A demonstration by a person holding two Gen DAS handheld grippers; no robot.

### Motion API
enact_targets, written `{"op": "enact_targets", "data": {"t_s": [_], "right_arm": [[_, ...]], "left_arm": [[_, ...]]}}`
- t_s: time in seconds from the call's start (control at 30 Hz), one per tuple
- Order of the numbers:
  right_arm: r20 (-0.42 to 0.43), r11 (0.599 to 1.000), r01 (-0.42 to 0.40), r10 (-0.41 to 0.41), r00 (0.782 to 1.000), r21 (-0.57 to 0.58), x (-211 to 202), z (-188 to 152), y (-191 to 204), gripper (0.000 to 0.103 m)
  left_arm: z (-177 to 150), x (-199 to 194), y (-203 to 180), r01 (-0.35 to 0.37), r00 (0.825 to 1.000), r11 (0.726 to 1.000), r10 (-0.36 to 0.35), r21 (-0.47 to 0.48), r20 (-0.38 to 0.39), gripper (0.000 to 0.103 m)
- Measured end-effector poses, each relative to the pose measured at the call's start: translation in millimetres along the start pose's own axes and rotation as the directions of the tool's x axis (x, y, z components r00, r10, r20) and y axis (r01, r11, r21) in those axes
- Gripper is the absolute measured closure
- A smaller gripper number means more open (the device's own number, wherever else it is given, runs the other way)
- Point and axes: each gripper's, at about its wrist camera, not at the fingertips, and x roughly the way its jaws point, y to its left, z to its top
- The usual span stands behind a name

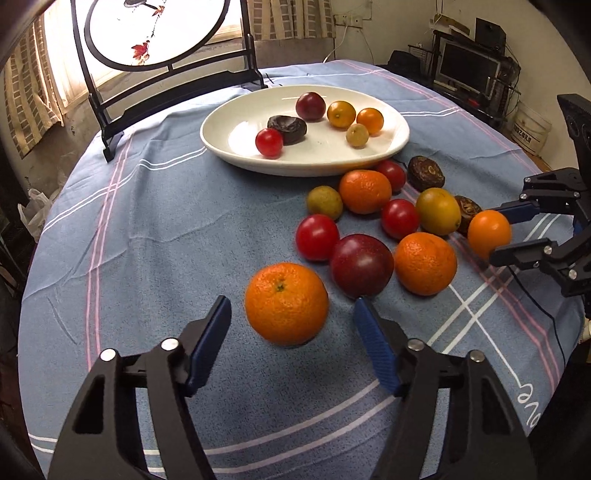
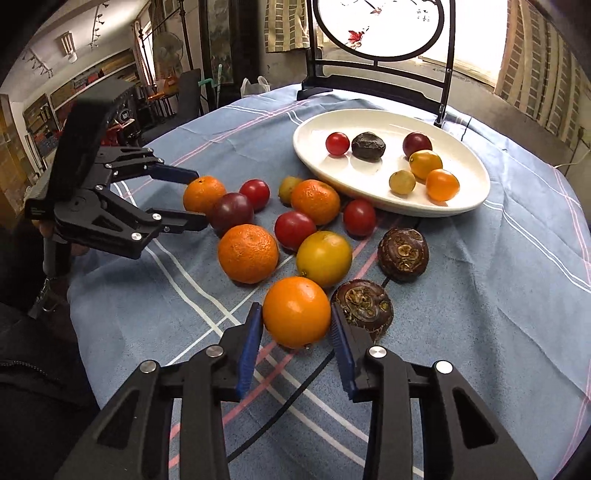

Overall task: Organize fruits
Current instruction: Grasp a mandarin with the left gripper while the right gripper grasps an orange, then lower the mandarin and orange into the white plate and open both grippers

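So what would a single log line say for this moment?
left tool: open around mandarin | right tool: gripping smooth orange fruit | plate: six fruits in | more fruit on cloth

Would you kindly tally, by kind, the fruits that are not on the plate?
Citrus fruits: 6, including the orange between the right gripper fingers
Red tomatoes: 3
Brown wrinkled fruits: 2
Purple plum: 1
Total: 12

Daylight was admitted through the window (image 1: pixel 55 66) behind the round screen (image 1: pixel 155 29), which was blown out to white; soft shadows were cast beneath the fruit; glare was seen on the white plate (image 1: pixel 236 136); fisheye bending and dark vignetting were found at the edges.
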Motion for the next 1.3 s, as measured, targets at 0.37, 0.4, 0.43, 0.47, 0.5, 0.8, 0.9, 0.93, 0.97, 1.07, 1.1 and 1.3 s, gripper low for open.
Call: {"op": "enact_targets", "data": {"t_s": [0.37, 0.4, 0.43, 0.47, 0.5, 0.8, 0.9, 0.93, 0.97, 1.07, 1.1, 1.3], "right_arm": [[0.01, 1.0, -0.002, 0.002, 1.0, 0.01, -3.9, -2.7, -3.7, 0.066], [0.014, 1.0, -0.006, 0.006, 1.0, 0.016, -6.0, -2.5, -5.1, 0.066], [0.019, 1.0, -0.009, 0.009, 1.0, 0.022, -8.5, -2.1, -6.7, 0.066], [0.027, 1.0, -0.008, 0.008, 1.0, 0.025, -11.3, -0.9, -8.6, 0.066], [0.036, 1.0, -0.003, 0.003, 0.999, 0.025, -14.0, 1.0, -10.1, 0.066], [0.226, 0.998, 0.054, -0.057, 0.972, 0.022, -50.1, 50.5, -25.9, 0.066], [0.289, 0.998, 0.052, -0.059, 0.955, 0.032, -59.6, 70.5, -33.3, 0.066], [0.308, 0.998, 0.054, -0.062, 0.949, 0.036, -61.7, 76.3, -36.0, 0.066], [0.324, 0.998, 0.052, -0.062, 0.944, 0.04, -62.9, 82.4, -39.3, 0.066], [0.356, 0.997, 0.041, -0.061, 0.933, 0.062, -62.0, 99.0, -51.5, 0.066], [0.361, 0.997, 0.037, -0.059, 0.931, 0.068, -60.5, 104.1, -55.4, 0.066], [0.367, 0.995, 0.018, -0.054, 0.929, 0.101, -43.5, 131.1, -74.9, 0.066]], "left_arm": [[4.1, 3.0, -0.9, 0.032, 0.999, 0.999, -0.032, -0.004, 0.002, 0.059], [3.8, 0.0, -1.8, 0.038, 0.999, 0.999, -0.038, -0.002, 0.007, 0.059], [3.7, -4.5, -1.9, 0.034, 0.999, 0.999, -0.034, 0.0, 0.019, 0.059], [5.3, -10.2, -1.9, 0.025, 0.999, 1.0, -0.025, 0.001, 0.038, 0.059], [8.6, -16.6, -1.0, 0.02, 0.998, 1.0, -0.019, -0.005, 0.059, 0.059], [85.7, -55.1, -0.8, -0.118, 0.961, 0.986, 0.142, -0.115, 0.238, 0.059], [111.0, -55.7, -4.5, -0.115, 0.952, 0.982, 0.152, -0.149, 0.267, 0.059], [117.7, -54.0, -5.5, -0.115, 0.951, 0.981, 0.155, -0.159, 0.269, 0.059], [124.2, -51.8, -6.1, -0.112, 0.95, 0.979, 0.156, -0.171, 0.27, 0.059], [139.5, -41.8, -10.1, -0.11, 0.951, 0.976, 0.159, -0.187, 0.266, 0.059], [143.9, -38.1, -11.2, -0.115, 0.951, 0.975, 0.163, -0.188, 0.264, 0.059], [164.8, -14.5, -7.9, -0.147, 0.949, 0.966, 0.198, -0.212, 0.246, 0.059]]}}
